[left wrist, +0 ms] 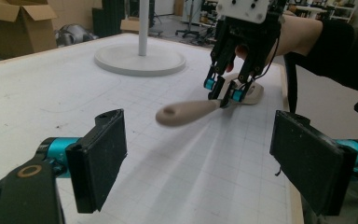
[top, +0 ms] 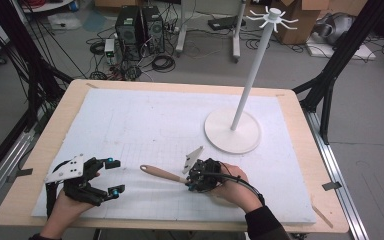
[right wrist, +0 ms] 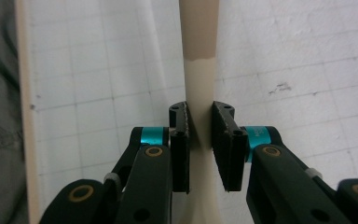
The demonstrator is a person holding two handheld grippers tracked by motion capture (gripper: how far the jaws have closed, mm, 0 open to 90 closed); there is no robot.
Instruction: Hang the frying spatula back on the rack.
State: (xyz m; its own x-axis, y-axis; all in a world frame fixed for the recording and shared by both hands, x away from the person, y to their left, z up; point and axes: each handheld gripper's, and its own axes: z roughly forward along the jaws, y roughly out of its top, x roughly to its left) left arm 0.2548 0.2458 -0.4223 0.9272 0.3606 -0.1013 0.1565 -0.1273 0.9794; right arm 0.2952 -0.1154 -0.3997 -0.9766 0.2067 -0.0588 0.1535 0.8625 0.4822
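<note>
In the high view the left gripper [top: 114,176] rests on the white gridded bench [top: 145,120] at about 8 o'clock, its fingers [left wrist: 98,163] released and spread with nothing between them; the beige long-handled spatula with a wooden grip [top: 161,174] lies toward 3 o'clock of them, its long axis running 10 to 4 o'clock, the holed grip end nearest the left fingers; the right gripper [top: 194,183] is clenched on the pale neck just below the wooden part, so it is the nearer hand; the blade sits under the right hand; the white hook stand [top: 232,131] stands well apart at 1 o'clock.
</note>
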